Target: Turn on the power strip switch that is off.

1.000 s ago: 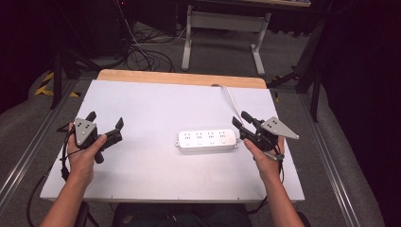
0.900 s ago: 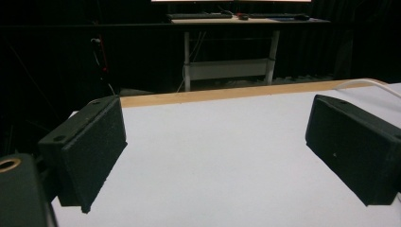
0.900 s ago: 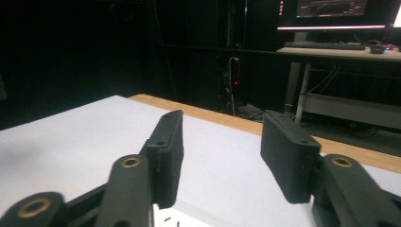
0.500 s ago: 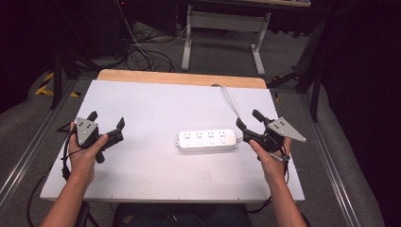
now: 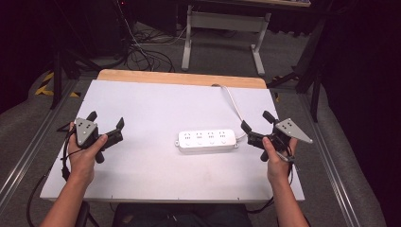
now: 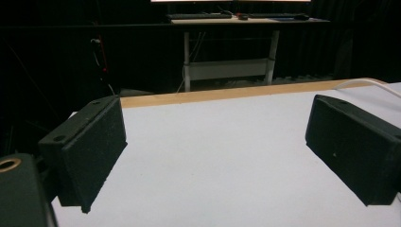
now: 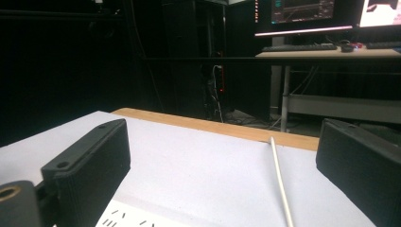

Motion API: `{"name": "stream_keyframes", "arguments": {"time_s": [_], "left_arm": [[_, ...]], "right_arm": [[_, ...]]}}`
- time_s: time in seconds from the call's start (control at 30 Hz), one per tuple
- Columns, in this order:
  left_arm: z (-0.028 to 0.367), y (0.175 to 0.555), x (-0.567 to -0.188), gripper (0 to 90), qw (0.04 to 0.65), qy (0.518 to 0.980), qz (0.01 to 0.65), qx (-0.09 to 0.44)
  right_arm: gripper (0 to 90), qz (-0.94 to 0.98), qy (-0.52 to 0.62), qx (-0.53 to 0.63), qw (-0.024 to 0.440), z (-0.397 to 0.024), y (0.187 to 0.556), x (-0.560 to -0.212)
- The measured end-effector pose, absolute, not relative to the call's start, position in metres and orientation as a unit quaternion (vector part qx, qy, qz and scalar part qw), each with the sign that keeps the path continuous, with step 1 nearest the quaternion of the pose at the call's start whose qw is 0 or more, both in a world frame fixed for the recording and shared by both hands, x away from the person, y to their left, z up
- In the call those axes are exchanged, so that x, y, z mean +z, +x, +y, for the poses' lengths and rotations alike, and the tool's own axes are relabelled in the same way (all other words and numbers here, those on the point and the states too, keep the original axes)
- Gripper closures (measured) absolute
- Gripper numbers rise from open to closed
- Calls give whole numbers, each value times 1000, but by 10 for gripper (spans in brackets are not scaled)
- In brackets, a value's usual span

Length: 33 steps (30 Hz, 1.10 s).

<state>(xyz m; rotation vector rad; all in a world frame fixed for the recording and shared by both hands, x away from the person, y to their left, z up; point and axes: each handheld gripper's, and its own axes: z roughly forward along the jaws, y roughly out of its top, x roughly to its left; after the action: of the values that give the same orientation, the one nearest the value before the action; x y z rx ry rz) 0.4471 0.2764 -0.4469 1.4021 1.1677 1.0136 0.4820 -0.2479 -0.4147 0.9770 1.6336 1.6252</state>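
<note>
Both grippers hang wide open and empty: the right gripper [image 5: 257,122] sits just beside the right end of the power strip [image 5: 207,140], which lies left-right mid-table, while the left gripper [image 5: 105,119] is well apart at left.

A dim lab: black curtains, a white-topped table [image 5: 156,101], cables on grey carpet [image 5: 142,52], lit monitors [image 7: 302,9] and keyboard (back desk) [image 7: 295,47].
</note>
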Motion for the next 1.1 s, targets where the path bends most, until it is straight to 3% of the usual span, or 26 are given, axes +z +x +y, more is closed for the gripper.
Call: {"name": "stream_keyframes", "arguments": {"time_s": [1.1], "left_arm": [[281, 438, -445, 16, 502, 569, 493, 426]], "right_arm": [[53, 634, 383, 592, 317, -249, 481, -423]]}}
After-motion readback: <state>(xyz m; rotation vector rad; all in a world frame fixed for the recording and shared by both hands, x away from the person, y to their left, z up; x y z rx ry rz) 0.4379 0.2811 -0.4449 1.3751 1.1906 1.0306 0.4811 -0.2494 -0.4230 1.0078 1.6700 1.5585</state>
